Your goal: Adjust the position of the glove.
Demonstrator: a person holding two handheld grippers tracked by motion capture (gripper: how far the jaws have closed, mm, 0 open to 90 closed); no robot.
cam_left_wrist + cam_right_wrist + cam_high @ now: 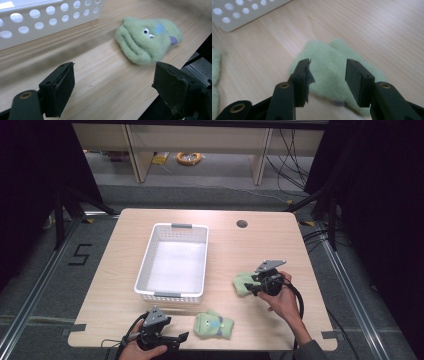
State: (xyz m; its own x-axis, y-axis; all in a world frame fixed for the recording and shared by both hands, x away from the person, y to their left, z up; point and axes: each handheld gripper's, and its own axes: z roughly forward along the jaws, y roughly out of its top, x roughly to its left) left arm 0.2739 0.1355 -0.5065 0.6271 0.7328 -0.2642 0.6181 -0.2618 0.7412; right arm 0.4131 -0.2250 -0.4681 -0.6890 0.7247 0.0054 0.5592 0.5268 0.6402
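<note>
Two fuzzy green mitten-like toys lie on the wooden table [250, 245]. One with small eyes [214, 325] rests near the front edge; in the left gripper view it [147, 40] lies ahead of my left gripper [115, 85], whose jaws stand wide open and empty. In the high view the left gripper [180, 339] points right, just left of that toy. The second toy [242, 284] lies right of the basket. My right gripper [253, 287] hovers over it, open, with the toy [329, 62] beneath and between the parted jaws of the right gripper [327, 75].
A white perforated basket [145, 265] stands empty at the table's middle left; its wall [50, 17] is close ahead of the left gripper, its corner [242, 12] beyond the right one. A cable hole [242, 224] sits at the back right.
</note>
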